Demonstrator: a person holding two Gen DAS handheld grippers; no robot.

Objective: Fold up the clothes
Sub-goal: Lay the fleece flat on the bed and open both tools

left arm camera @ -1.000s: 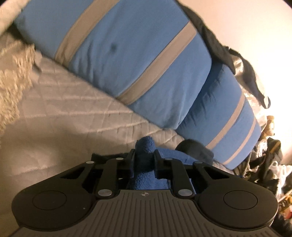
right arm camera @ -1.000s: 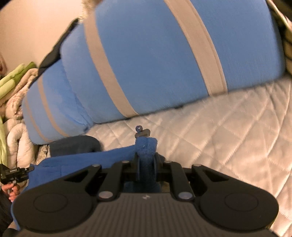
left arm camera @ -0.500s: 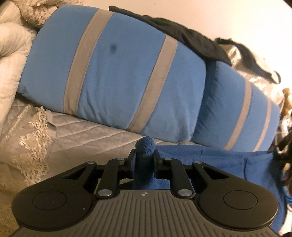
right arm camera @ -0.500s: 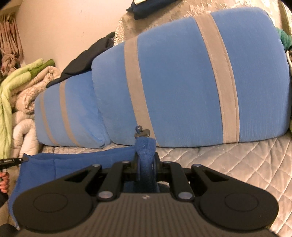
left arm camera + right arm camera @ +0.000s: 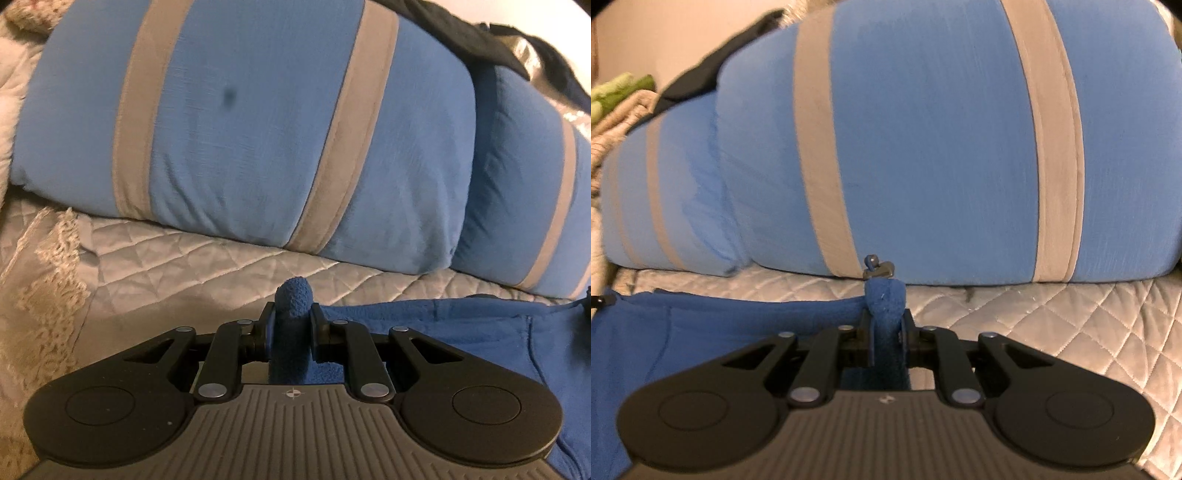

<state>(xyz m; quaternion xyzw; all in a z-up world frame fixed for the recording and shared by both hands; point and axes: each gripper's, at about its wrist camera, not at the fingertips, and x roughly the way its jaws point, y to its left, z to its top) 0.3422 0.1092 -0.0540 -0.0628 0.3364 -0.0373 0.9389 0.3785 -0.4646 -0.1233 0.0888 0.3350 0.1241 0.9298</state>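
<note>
A dark blue fleece garment [image 5: 461, 332] is stretched between my two grippers over the quilted bed. My left gripper [image 5: 293, 314] is shut on one bunched corner of it, and the cloth spreads off to the right. My right gripper [image 5: 886, 317] is shut on the other corner, which carries a small metal zipper pull [image 5: 877, 267] at its tip. In the right wrist view the garment [image 5: 701, 332] spreads off to the left. The lower part of the garment is hidden under the gripper bodies.
Two big blue pillows with grey stripes [image 5: 258, 129] [image 5: 942, 147] lie close ahead on the beige quilted bedspread [image 5: 184, 269]. A black garment [image 5: 461, 33] lies on top of them. Lace cloth [image 5: 44, 295] lies at the left, green and beige blankets [image 5: 617, 96] at the far left.
Both grippers have moved forward and lower toward the pillows, which now fill the views. The garment stays held taut between them.
</note>
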